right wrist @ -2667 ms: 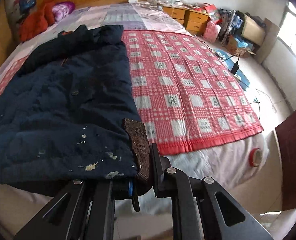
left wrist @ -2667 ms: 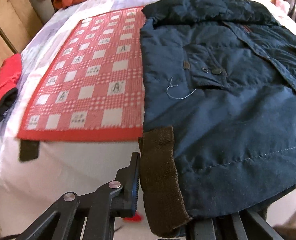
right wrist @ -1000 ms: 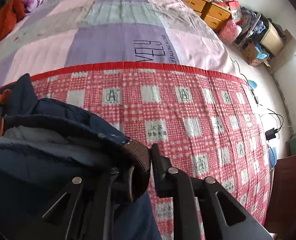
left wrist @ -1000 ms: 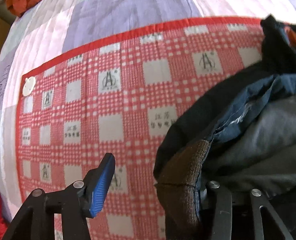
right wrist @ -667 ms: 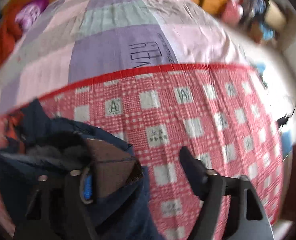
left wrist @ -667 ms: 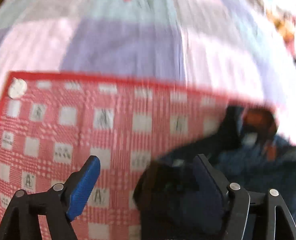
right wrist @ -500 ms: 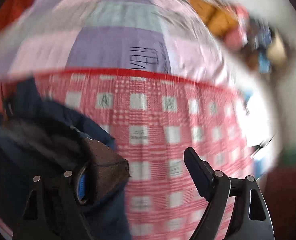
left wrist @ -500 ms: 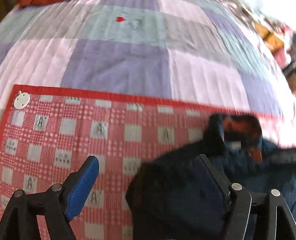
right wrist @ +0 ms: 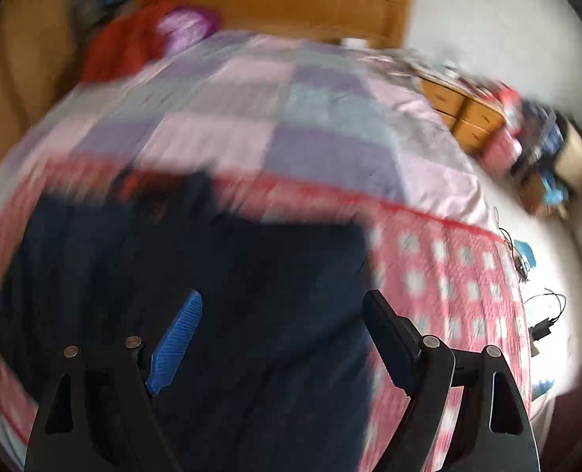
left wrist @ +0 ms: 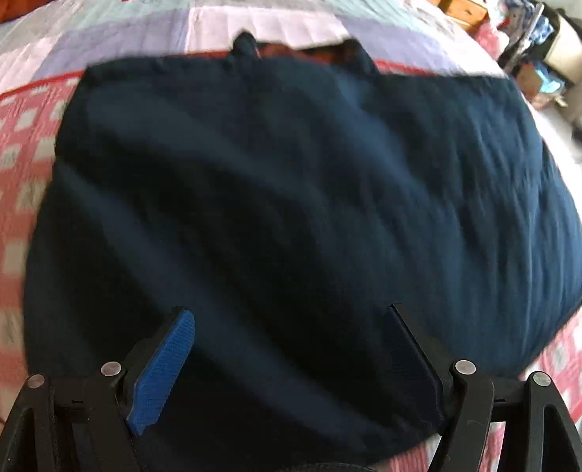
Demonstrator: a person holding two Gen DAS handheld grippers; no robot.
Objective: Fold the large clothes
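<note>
Left wrist view showing the dark navy padded jacket (left wrist: 291,204) lying folded on the red-and-white checked blanket (left wrist: 3,204), long axis running crosswise, directly ahead of the left gripper (left wrist: 291,354) and right gripper (right wrist: 279,334), both gaping wide, holding nothing, neither clearly nearer.

1. My left hand-held gripper (left wrist: 291,350) is matte black plastic, with two angular fingers hinged on round silver screws.
2. Its left finger carries a ribbed blue pad (left wrist: 164,373); the right finger's pad looks dark.
3. My right hand-held gripper (right wrist: 283,334) matches: black frame, silver screws, one ribbed blue pad (right wrist: 176,342).
</note>
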